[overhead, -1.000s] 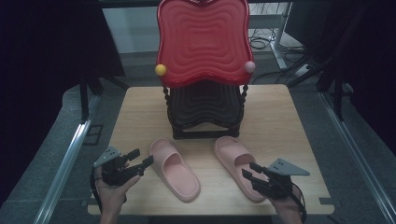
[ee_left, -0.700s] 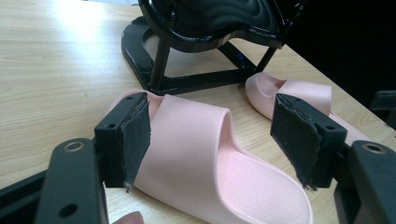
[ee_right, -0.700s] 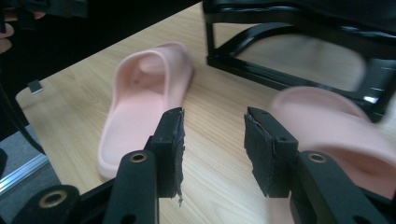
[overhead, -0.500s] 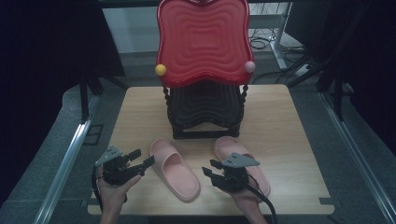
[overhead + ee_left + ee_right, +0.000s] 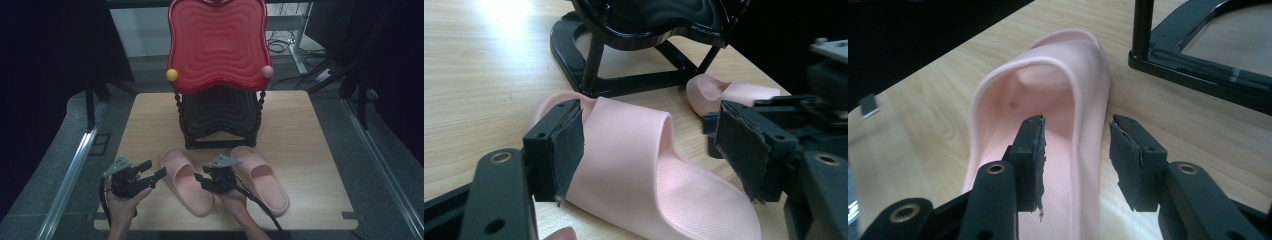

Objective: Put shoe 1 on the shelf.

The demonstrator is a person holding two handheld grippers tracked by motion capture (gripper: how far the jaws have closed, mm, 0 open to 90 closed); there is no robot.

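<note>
At lower left of the high view the left tongs (image 5: 156, 174) stand spread beside the left pink slipper (image 5: 186, 181) on the counter (image 5: 310, 145), while at lower centre the right tongs (image 5: 1075, 150), parted, straddle that slipper's side wall without pressing it.

You have two pink slippers (image 5: 186, 182) (image 5: 260, 177) at six o'clock on one wooden table (image 5: 310, 135), one black stand (image 5: 220, 120) at twelve holding one red tray (image 5: 217, 42), and two small balls (image 5: 172, 74) (image 5: 267, 71).
</note>
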